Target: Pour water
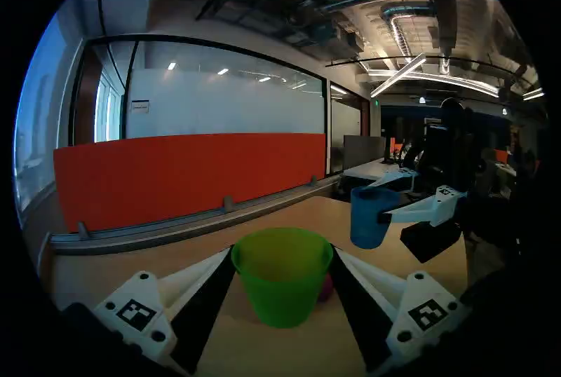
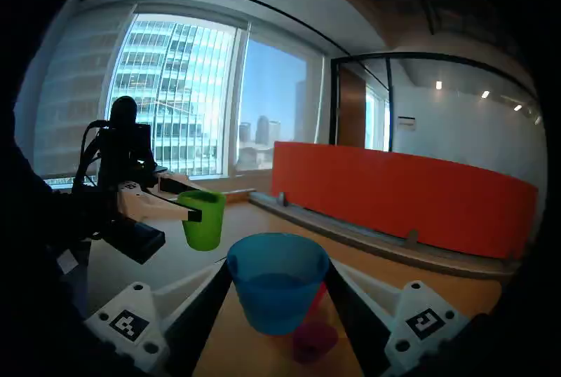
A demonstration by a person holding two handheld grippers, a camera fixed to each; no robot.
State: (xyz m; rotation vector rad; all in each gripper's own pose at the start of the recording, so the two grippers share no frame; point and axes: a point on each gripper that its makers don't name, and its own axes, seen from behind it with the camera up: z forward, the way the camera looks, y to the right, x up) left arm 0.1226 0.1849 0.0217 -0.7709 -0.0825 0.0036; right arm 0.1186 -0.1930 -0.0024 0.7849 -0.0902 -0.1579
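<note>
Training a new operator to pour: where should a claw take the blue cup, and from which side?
Its side wall just under the rim, coming in level from the side: the blue cup is upright, holds water and narrows downward.

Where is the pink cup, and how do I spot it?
Find the long orange wall, then the wooden table in front of it. The pink cup sits on that table, just below the blue cup in the right gripper. It is the only cup not held up: the green cup is in the left gripper.
</note>
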